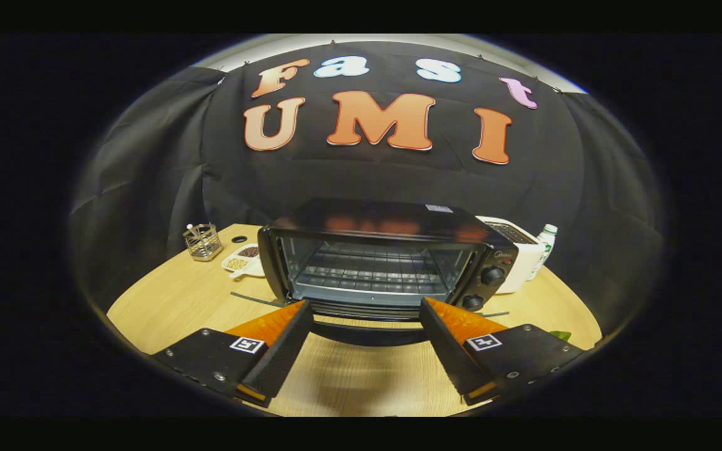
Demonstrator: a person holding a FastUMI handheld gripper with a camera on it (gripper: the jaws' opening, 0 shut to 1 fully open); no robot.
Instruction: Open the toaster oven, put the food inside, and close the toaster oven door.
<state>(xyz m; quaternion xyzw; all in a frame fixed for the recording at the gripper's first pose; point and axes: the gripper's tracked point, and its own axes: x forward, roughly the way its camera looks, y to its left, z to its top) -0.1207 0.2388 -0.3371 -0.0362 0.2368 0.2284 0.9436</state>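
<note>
A creased black cloth wall is hanging behind a light wooden tabletop, with a pale strip of room wall showing above it.

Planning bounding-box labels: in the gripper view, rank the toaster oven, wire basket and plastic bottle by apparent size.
1. toaster oven, largest by far.
2. wire basket and plastic bottle look about alike; not ranked.
The gripper is open.

**Oven door down, my fingers spread at its handle**

My gripper is spread wide with nothing between its fingers. Just ahead sits the black toaster oven on the pale wooden table, its door dropped open and the dark curved door handle lying between my fingertips. Wire rack bare.
</note>
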